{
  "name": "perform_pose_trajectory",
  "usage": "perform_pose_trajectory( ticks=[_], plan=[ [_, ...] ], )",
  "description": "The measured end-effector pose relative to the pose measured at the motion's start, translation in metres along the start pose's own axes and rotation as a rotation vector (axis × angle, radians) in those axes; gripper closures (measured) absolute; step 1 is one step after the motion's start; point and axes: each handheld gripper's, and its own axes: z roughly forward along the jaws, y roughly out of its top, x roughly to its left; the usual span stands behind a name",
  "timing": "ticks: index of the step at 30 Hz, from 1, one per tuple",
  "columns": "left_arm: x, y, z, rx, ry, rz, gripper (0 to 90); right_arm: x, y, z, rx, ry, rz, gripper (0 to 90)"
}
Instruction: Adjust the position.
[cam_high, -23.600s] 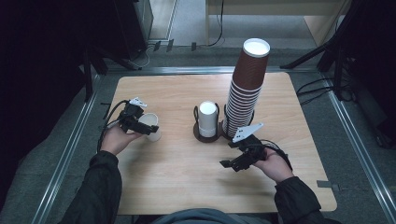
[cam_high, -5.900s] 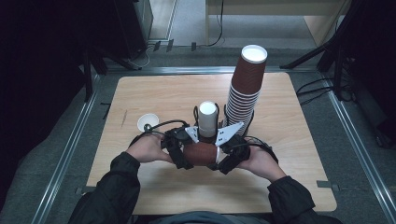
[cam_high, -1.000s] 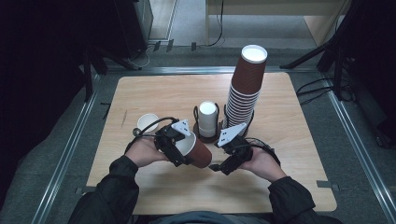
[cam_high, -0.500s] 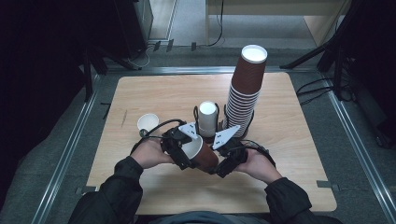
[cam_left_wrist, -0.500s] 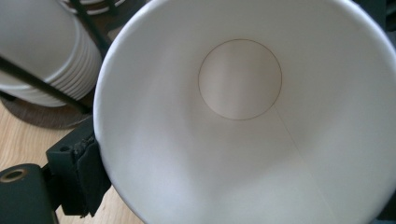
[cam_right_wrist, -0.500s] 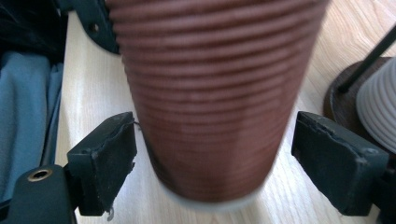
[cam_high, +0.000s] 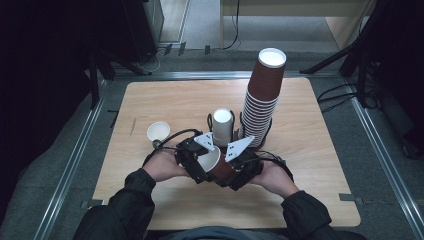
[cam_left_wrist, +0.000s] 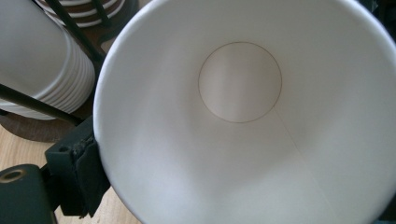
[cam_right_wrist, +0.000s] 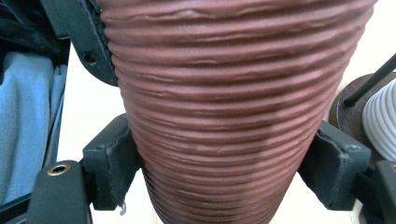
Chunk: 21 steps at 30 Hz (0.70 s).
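Brown ribbed paper cup (cam_high: 220, 167) is hanging above the worktop (cam_high: 310, 150) near its front edge, left tongs (cam_high: 196, 161) pinching its rim, right tongs (cam_high: 239, 172), just closing, pressing its sides.

The brown cup (cam_right_wrist: 233, 116) has a ribbed, matt paper wall with fine horizontal ridges; its inside (cam_left_wrist: 243, 93) is smooth white paper with a faint sheen. The claw pads (cam_right_wrist: 114, 163) look like matt black rubbery foam, frayed at the edges. The worktop (cam_high: 165, 100) is pale wood-grain, smooth and satin.
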Motion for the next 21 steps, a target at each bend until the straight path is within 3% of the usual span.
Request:
perform_pose_trajectory(
  ticks=[4, 11, 21],
  plan=[
    [-0.001, -0.001, -0.002, -0.016, 0.008, 0.005, 3.2, 0.001, 0.001, -0.002, -0.006, -0.004, -0.003, 20.8],
    [0.004, -0.005, -0.009, -0.068, -0.013, -0.043, 0.0, -0.003, -0.002, -0.009, -0.018, -0.028, 0.008, 20.7],
    [0.009, -0.02, -0.021, -0.108, 0.012, -0.077, 0.0, -0.006, -0.004, -0.017, -0.033, -0.047, 0.013, 20.5]
  ],
)
